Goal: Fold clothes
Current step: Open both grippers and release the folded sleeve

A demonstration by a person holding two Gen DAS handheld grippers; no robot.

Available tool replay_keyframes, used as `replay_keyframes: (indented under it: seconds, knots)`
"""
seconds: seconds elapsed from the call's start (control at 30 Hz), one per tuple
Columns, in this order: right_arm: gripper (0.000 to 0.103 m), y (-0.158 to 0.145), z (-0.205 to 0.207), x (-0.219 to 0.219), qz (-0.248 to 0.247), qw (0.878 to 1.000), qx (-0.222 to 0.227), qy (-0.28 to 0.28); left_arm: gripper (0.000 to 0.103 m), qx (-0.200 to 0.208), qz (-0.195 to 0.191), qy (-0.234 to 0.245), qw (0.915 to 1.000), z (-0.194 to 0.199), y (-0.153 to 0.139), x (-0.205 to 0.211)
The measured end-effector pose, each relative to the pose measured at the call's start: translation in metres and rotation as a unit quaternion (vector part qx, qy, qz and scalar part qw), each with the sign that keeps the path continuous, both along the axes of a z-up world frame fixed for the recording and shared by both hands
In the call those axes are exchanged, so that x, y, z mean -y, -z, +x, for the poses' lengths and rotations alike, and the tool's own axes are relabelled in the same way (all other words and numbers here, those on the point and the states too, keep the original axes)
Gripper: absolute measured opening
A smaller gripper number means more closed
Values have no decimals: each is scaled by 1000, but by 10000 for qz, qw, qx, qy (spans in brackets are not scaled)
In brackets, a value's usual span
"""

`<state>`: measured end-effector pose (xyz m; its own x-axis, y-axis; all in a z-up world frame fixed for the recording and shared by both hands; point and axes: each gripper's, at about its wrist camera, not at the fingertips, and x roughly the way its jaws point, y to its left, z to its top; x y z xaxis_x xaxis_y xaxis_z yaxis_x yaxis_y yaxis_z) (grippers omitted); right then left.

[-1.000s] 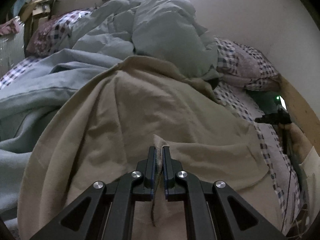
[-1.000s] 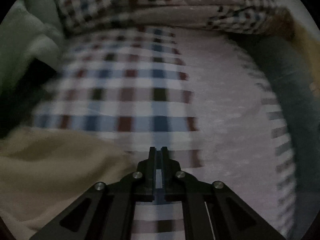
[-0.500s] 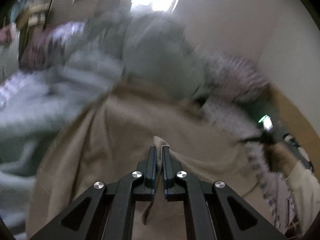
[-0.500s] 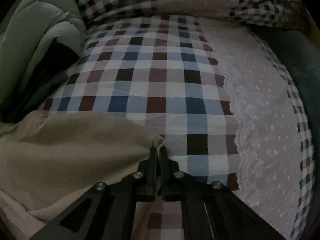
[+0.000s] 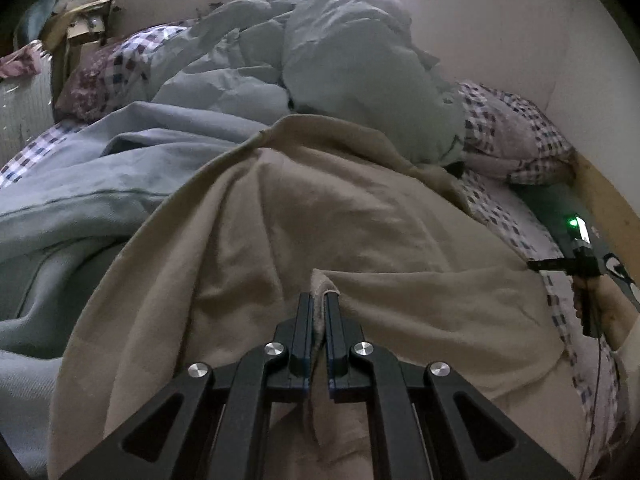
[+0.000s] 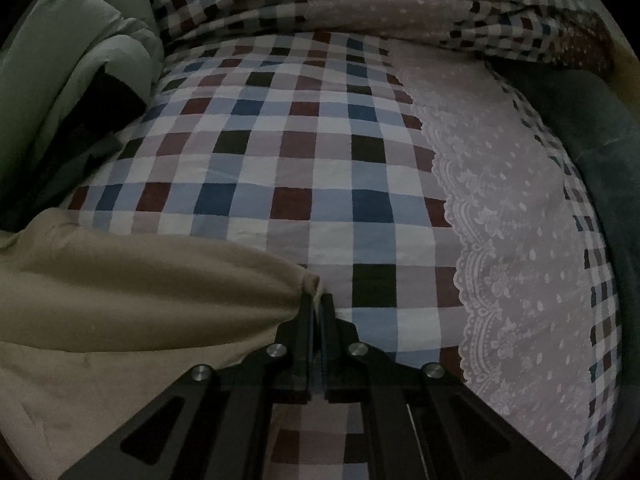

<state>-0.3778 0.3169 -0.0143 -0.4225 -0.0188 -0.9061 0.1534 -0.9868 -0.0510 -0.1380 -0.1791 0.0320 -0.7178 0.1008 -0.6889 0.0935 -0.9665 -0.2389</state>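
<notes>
A: What's on the bed [image 6: 304, 168]?
B: A beige garment [image 5: 320, 216], spread over the checked sheet beside a blue duvet [image 5: 352, 60].
A: And the hand-held grippers?
B: Left hand-held gripper [image 5: 319, 308] clenched on a fabric fold; right hand-held gripper [image 6: 317, 308] pinching the garment's corner.

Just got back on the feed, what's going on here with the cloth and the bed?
A person is folding a beige garment spread over a checked bed sheet. The left tongs are shut on a bunched edge of it near the camera. The right tongs have just closed and pinch another corner of it at the garment's edge, low over the sheet. A grey-blue duvet is heaped behind. No fold has been made yet.
</notes>
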Motion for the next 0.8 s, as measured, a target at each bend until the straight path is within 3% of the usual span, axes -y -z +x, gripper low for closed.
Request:
replay_keyframes:
  seconds: [0.1, 0.17, 0.23, 0.3, 0.37, 0.43, 0.53, 0.8]
  knots:
    - [1, 0, 0, -2, 3, 10000, -10, -20, 7, 126, -92, -24, 9999, -6, 3, -1]
    - [5, 0, 1, -3, 40, 10000, -41, 12, 22, 239, -83, -117, 9996, -4, 3, 4]
    - [17, -2, 2, -5, 52, 9999, -75, 120, 36, 204, -33, -244, 9995, 2, -1, 11]
    - [44, -7, 6, -10, 60, 9996, -105, 254, 47, 170, 17, -370, 9992, 7, -5, 18]
    - [45, -17, 13, -16, 59, 9990, -268, 348, 58, 111, 39, -529, 9985, 15, -11, 25]
    - [46, -29, 23, -19, 15, 9984, -413, 390, 59, -15, -53, -794, 9968, 27, -22, 34]
    - [47, -51, 44, -19, -85, 9970, -690, 339, 59, -123, -485, -1144, 9922, 46, -36, 40]
    - [50, -122, 140, -12, -629, 9888, -1353, 14, 61, -458, -491, -1295, 9893, 122, -78, 56]
